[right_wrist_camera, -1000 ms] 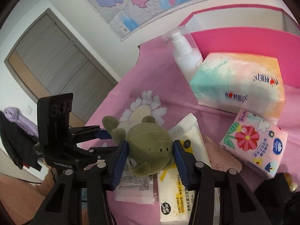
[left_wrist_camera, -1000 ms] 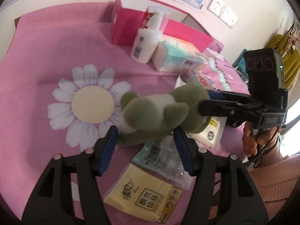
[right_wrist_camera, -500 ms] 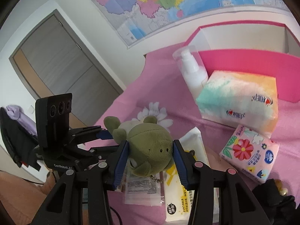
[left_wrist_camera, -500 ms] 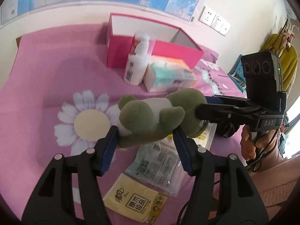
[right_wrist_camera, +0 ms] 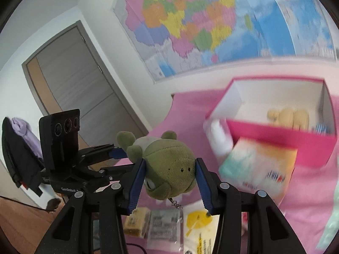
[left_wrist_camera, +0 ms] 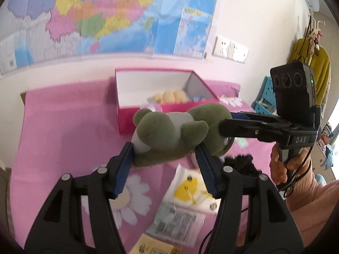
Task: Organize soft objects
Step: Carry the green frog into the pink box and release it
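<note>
The left tongs (left_wrist_camera: 164, 165) are clenched about halfway closed on the lower body of the olive-green plush frog with a pale grey belly (left_wrist_camera: 169, 135), their blue-padded fingers (left_wrist_camera: 124, 167) pressing its flanks from either side. The right tongs (right_wrist_camera: 170, 181) grip the same toy by its round head, one blue pad against each cheek, at about the same half-closed width; in the left wrist view their black fingers reach in from the right and bite into the head. The frog hangs stretched between the two tools, lifted clear of the pink flower-print cloth on the counter (left_wrist_camera: 63, 139), with a small metal clasp (right_wrist_camera: 175, 204) dangling under its chin.

Behind the frog stands the open pink cardboard box with a white interior (left_wrist_camera: 127, 97), already holding a tan plush item (left_wrist_camera: 169, 96) and something blue-and-white striped, too blurred to identify. Just in front of the box, in the right wrist view, sit a white pump bottle (right_wrist_camera: 219, 139) and a pastel soft-pack of tissues (right_wrist_camera: 256, 165), touching each other, both motion-blurred.

On the cloth below the toy lie flat packets side by side: a white and yellow wet-wipe pack (left_wrist_camera: 190, 190), a clear silver-grey sachet (left_wrist_camera: 175, 224) and a yellow tissue packet (right_wrist_camera: 135, 222). A dark fuzzy item (left_wrist_camera: 241, 165) rests near the right tongs.
</note>
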`<state>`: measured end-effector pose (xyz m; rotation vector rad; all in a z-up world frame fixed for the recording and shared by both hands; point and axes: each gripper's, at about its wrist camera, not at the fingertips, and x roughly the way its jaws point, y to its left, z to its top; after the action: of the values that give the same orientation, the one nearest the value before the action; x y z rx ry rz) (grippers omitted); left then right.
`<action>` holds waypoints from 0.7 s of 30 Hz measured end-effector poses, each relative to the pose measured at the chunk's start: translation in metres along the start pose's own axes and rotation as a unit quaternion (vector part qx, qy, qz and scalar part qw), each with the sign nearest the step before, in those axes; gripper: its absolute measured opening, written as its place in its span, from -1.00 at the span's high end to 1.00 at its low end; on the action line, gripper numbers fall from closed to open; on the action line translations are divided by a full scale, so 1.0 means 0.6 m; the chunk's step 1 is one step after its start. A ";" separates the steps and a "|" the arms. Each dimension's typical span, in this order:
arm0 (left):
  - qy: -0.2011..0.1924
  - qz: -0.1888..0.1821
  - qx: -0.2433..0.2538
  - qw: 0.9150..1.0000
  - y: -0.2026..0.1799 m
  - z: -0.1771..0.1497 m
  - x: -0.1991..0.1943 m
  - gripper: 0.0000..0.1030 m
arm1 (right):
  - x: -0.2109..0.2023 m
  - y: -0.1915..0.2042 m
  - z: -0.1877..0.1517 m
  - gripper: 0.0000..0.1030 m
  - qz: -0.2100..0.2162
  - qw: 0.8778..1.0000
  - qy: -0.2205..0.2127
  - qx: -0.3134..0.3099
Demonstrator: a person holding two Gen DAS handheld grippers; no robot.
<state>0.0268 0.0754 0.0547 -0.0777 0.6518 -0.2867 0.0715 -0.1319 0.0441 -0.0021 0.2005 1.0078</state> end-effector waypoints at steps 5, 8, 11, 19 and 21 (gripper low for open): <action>-0.032 0.009 0.016 0.999 0.000 0.052 0.000 -0.20 | -0.010 -0.001 0.048 0.07 0.000 0.999 -0.032 -0.009; -0.035 0.008 0.019 0.999 0.007 0.083 0.013 -0.20 | -0.019 -0.006 0.074 0.07 -0.004 0.999 -0.047 -0.015; -0.031 0.005 0.015 0.999 0.016 0.110 0.034 -0.20 | -0.020 -0.020 0.105 0.07 -0.009 0.998 -0.057 -0.017; 0.002 0.021 0.004 1.000 0.043 0.153 0.120 -0.20 | 0.018 -0.085 0.161 0.07 -0.023 0.998 -0.053 0.008; 0.015 0.022 0.000 1.000 0.050 0.161 0.144 -0.20 | 0.031 -0.109 0.166 0.07 -0.021 0.998 -0.047 0.022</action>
<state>0.1579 0.0779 0.0758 -0.0586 0.6832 -0.2458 0.1526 -0.1417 0.1329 0.0820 0.1358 0.9599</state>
